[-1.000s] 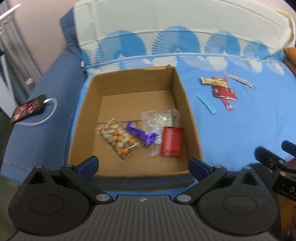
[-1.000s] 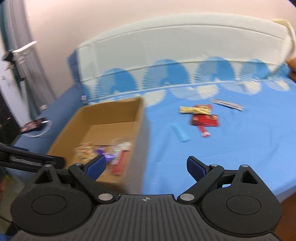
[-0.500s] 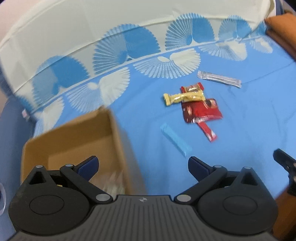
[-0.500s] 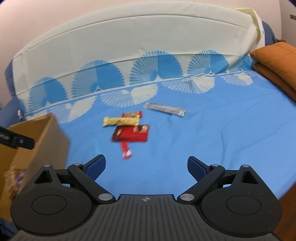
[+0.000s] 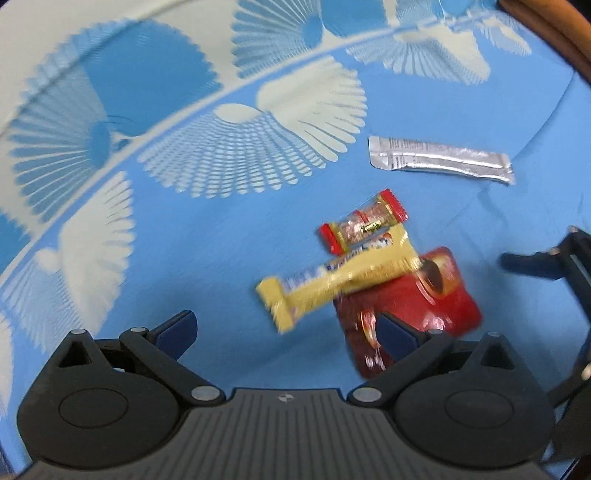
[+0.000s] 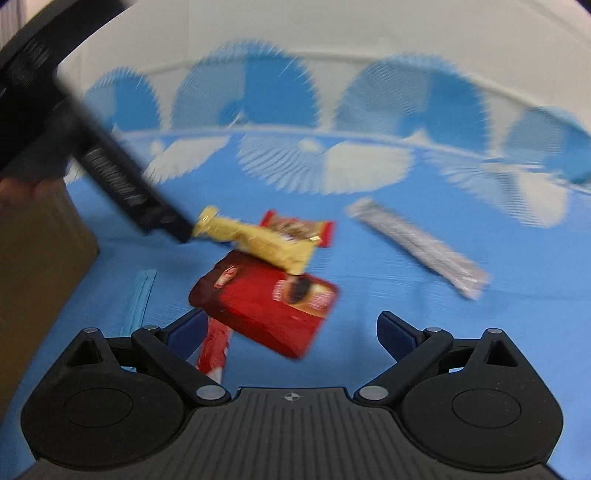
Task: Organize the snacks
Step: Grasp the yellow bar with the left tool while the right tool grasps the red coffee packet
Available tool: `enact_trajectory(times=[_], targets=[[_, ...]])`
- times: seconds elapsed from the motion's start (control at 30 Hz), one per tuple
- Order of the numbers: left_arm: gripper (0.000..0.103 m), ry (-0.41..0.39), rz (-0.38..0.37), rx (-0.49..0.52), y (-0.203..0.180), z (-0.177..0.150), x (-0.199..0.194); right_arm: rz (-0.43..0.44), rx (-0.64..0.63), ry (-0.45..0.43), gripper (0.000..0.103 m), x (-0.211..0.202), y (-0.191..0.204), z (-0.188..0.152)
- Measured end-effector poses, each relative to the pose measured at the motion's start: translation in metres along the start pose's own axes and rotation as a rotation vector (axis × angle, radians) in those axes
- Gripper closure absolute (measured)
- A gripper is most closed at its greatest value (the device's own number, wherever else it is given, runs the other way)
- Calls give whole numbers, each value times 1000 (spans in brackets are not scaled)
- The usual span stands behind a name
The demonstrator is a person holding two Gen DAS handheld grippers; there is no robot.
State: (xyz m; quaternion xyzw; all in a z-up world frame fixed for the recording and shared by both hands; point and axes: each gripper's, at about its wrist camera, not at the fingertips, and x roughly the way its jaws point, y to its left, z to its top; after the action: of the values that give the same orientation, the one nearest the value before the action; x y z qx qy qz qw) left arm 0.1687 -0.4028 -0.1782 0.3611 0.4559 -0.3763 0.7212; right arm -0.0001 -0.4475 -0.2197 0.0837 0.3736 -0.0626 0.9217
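Snacks lie in a small pile on the blue bedsheet. A yellow bar (image 5: 332, 280) (image 6: 258, 242) lies across a red pouch (image 5: 417, 306) (image 6: 266, 302) and beside a small red-ended candy bar (image 5: 364, 225) (image 6: 295, 229). A silver stick pack (image 5: 439, 162) (image 6: 417, 243) lies apart to the right. A thin red stick (image 6: 214, 349) and a light blue stick (image 6: 138, 299) lie left of the pouch. My left gripper (image 5: 286, 332) is open just short of the yellow bar. My right gripper (image 6: 290, 328) is open over the red pouch.
The cardboard box (image 6: 33, 266) stands at the left edge of the right wrist view. The left gripper's body (image 6: 92, 155) crosses that view's upper left. The right gripper's fingers (image 5: 535, 264) show at the left wrist view's right edge. An orange pillow (image 5: 550, 26) lies far right.
Both grippers have swung from the box toward the snack pile and come in close to it. The box has left the left wrist view. Both stay open.
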Motion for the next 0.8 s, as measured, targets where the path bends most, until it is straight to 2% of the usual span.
enact_trajectory(times=[0.07, 0.13, 0.17, 0.23, 0.27, 0.3, 0.33, 0.37, 0.4, 0.43, 0.47, 0.53, 0.63, 0.7, 0.73, 0.77, 0.8], targets=[[0, 38, -54, 32, -1, 9, 18, 20, -28, 7, 4, 20, 6, 6], [0, 63, -59, 43, -3, 15, 32, 40, -70, 39, 2, 38, 14, 10], [0, 76, -61, 42, -3, 17, 39, 17, -91, 54, 1, 46, 17, 11], [3, 89, -77, 12, 2, 19, 45, -16, -162, 0, 0, 54, 27, 8], [8, 88, -105, -22, 7, 20, 45, -15, -180, -21, 0, 56, 29, 7], [30, 79, -152, -62, 13, 20, 42, -9, -188, -40, 0, 57, 29, 7], [57, 62, -172, -88, 18, 19, 38, -9, -176, -47, 0, 58, 28, 7], [68, 47, -175, -93, 21, 18, 34, -9, -164, -55, 2, 58, 27, 7], [77, 49, -179, -105, 24, 17, 31, -7, -164, -75, 11, 55, 27, 6], [77, 52, -176, -117, 27, 15, 30, -6, -181, -88, 21, 52, 30, 5], [78, 52, -167, -121, 30, 11, 27, -9, -200, -87, 26, 49, 34, 6], [78, 37, -153, -127, 33, 4, 20, -15, -215, -89, 52, 43, 41, 7], [78, 12, -156, -172, 43, -8, 0, -67, -170, -103, 70, 32, 42, 9], [78, -15, -164, -196, 48, -14, -17, -101, -37, -131, 77, 18, 29, 14], [78, -25, -173, -209, 50, -17, -25, -113, 55, -145, 84, 9, 19, 17], [78, -36, -183, -221, 52, -20, -33, -119, 143, -152, 102, 1, 7, 20], [78, -50, -193, -233, 54, -23, -40, -139, 260, -151, 103, -9, -8, 20]])
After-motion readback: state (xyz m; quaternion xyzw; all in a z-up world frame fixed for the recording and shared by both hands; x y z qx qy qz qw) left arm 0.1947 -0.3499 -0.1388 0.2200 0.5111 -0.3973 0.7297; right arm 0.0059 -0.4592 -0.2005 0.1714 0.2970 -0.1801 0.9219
